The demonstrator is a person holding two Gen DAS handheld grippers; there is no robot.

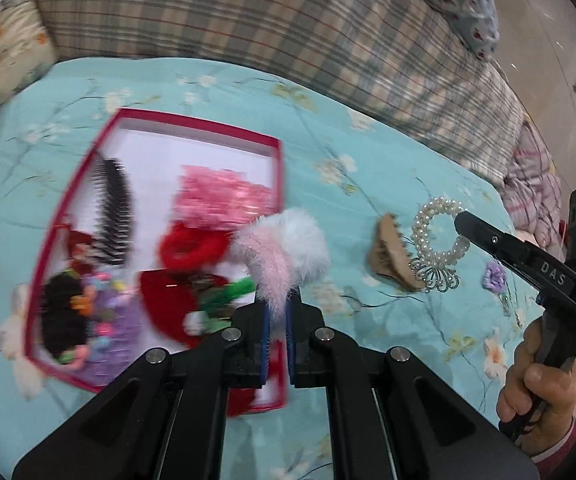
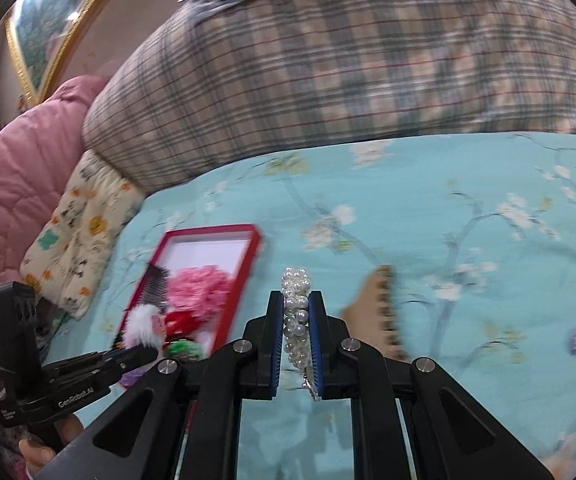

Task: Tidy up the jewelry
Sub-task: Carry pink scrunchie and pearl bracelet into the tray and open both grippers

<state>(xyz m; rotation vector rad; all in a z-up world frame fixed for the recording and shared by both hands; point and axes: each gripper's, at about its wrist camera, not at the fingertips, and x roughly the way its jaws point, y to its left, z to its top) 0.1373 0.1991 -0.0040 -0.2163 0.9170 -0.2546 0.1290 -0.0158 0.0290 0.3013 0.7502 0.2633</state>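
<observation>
My left gripper (image 1: 277, 300) is shut on a fluffy pink and white pompom hair piece (image 1: 288, 248) and holds it over the right edge of the red-rimmed box (image 1: 192, 128). The box holds a black comb (image 1: 112, 216), a pink scrunchie (image 1: 220, 196), a red scrunchie (image 1: 192, 250) and several colourful hair ties. My right gripper (image 2: 296, 300) is shut on a pearl bracelet (image 2: 297, 312), also in the left wrist view (image 1: 436, 240). A tan claw clip (image 1: 388, 256) lies beside the bracelet on the bedspread. A purple flower piece (image 1: 495, 274) lies further right.
All lies on a turquoise floral bedspread (image 1: 368, 160). A plaid quilt (image 1: 268, 20) is piled behind it. A floral cushion (image 2: 76, 236) and a pink padded jacket (image 2: 16, 184) lie left of the box. A gold picture frame (image 2: 48, 40) leans on the wall.
</observation>
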